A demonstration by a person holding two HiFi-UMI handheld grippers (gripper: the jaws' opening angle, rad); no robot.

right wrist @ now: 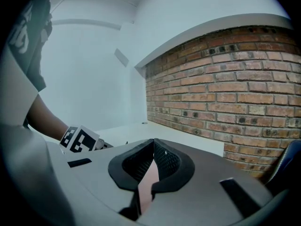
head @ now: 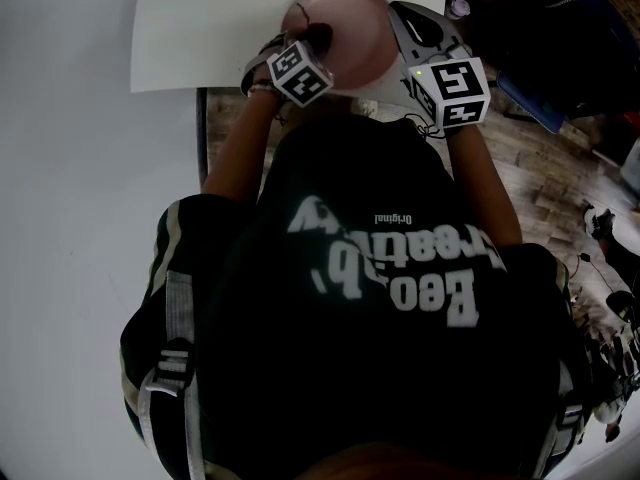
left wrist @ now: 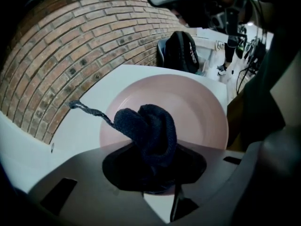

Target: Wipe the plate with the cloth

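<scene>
A pink plate lies at the near edge of the white table; the left gripper view shows its bowl from close. A dark blue cloth is bunched between the jaws of my left gripper, which is shut on it, and it rests on the plate's left part. A loose thread trails from the cloth. My right gripper is shut on the plate's right rim, seen edge-on between its pads. In the head view the right gripper sits at the plate's right side.
A brick wall runs behind the table. A dark backpack stands on the floor past the table's right end, with cables and gear further right. My own dark shirt fills the lower head view.
</scene>
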